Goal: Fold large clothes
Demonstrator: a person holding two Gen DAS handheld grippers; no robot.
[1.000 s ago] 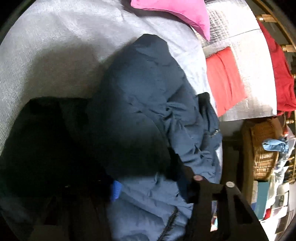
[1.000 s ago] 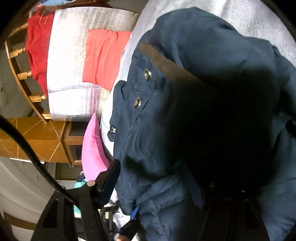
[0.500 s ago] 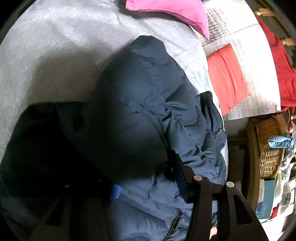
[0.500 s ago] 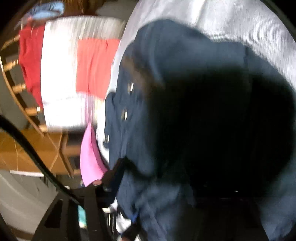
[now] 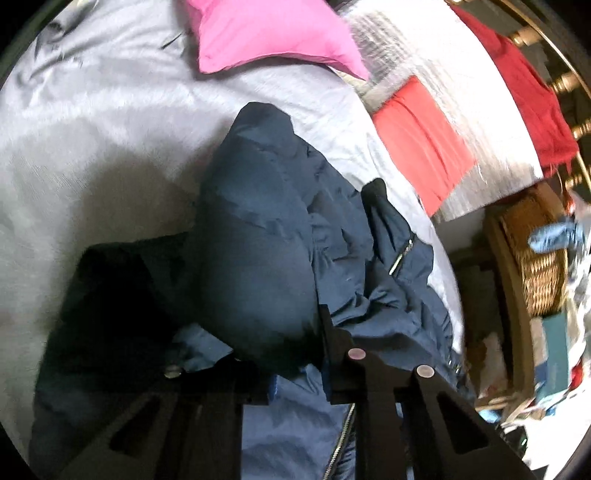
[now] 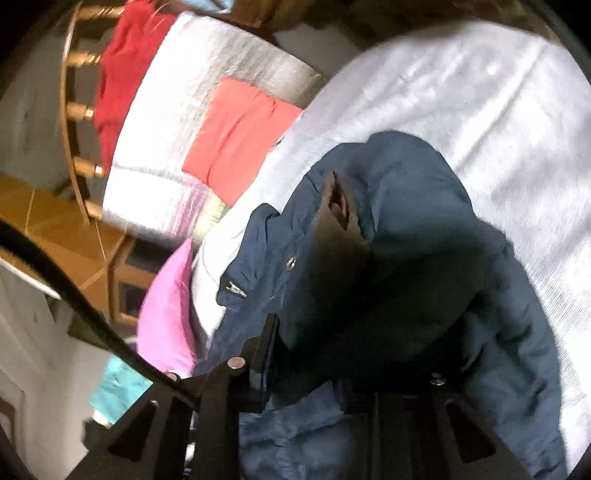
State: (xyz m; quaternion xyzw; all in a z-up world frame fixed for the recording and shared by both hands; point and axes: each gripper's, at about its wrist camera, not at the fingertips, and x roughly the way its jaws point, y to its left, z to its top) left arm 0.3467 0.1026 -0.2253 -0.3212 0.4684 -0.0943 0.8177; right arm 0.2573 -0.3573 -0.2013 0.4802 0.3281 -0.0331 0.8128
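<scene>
A navy puffy jacket (image 5: 266, 229) lies crumpled on the pale grey bed sheet (image 5: 92, 110). My left gripper (image 5: 284, 354) is shut on a thick fold near its zipper edge, and the padded bulge swells out above the fingers. In the right wrist view the same jacket (image 6: 406, 206) shows its brown-lined collar and snaps. My right gripper (image 6: 351, 369) has jacket fabric bunched between its jaws, which are closing on it. Its right finger is lost in dark shadow.
A pink pillow (image 5: 273, 33) lies at the far side of the bed. A folded red garment (image 5: 421, 136) rests on a white quilt (image 5: 461, 92). A wicker basket (image 5: 539, 258) and clutter stand right of the bed. A black cable (image 6: 74, 295) crosses the right view.
Both grippers have narrowed onto the jacket and risen, pulling the gripped folds up from the sheet. Both views have rolled somewhat, and more of the bed shows.
</scene>
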